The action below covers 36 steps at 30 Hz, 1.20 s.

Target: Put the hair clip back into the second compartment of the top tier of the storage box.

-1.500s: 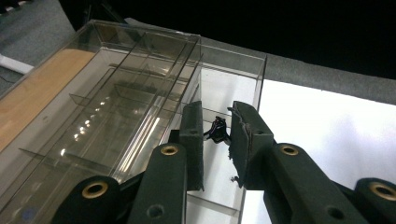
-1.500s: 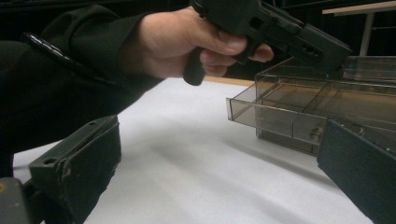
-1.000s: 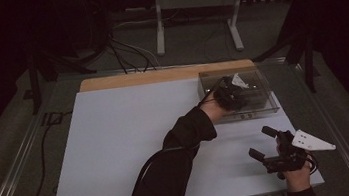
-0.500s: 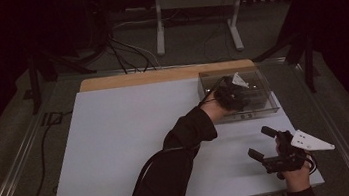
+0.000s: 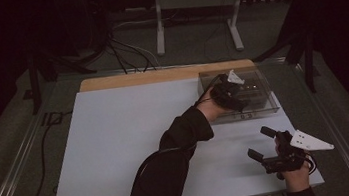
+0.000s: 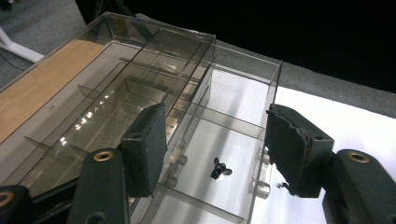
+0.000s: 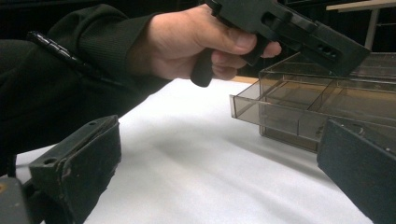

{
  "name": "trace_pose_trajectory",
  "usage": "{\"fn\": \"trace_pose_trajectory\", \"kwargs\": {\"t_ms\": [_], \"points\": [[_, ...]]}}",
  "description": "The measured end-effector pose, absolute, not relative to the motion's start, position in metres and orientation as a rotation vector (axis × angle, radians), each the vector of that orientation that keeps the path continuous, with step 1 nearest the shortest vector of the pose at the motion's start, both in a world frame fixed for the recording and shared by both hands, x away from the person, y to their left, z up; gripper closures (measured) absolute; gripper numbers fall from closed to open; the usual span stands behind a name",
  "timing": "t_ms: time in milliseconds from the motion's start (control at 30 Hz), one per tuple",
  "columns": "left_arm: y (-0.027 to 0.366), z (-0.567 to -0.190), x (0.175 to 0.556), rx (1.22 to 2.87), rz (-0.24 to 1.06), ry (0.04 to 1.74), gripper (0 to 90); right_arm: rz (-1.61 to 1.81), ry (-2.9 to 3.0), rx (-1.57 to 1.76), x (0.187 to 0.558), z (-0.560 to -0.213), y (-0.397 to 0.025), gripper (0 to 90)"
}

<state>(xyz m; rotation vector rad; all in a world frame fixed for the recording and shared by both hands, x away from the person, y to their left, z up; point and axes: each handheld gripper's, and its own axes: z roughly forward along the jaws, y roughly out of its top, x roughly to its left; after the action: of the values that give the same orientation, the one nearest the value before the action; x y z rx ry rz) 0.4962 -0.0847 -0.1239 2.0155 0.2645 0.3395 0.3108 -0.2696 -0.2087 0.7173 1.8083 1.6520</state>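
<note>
Hardly any change from a second ago: left gripper [image 5: 234,88] still poised over the clear compartment box [image 5: 264,109] at the counter's [image 5: 118,150] far right, jaws apart above a small black part [image 6: 219,169]. Right gripper [image 5: 264,147] idle nearby, jaws apart. Dividers crowd the reach.
</note>
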Motion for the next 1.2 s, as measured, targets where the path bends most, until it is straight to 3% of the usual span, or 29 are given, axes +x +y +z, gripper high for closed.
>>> {"fn": "trace_pose_trajectory", "kwargs": {"t_ms": [367, 933, 1200], "points": [[-0.072, -0.119, 0.49, 2.013, 0.305, 0.292, 31.8, 1.648, 1.821, 0.719, 0.312, -0.21, -0.267, 0.0], [-0.056, -0.111, 0.489, 1.99, 0.238, 0.313, 2.2, 1.649, 1.823, 0.724, 0.313, -0.212, -0.269, 0.0], [-0.039, -0.11, 0.491, 1.96, 0.261, 0.308, 0.4, 1.653, 1.822, 0.727, 0.313, -0.212, -0.269, 0.0]]}}
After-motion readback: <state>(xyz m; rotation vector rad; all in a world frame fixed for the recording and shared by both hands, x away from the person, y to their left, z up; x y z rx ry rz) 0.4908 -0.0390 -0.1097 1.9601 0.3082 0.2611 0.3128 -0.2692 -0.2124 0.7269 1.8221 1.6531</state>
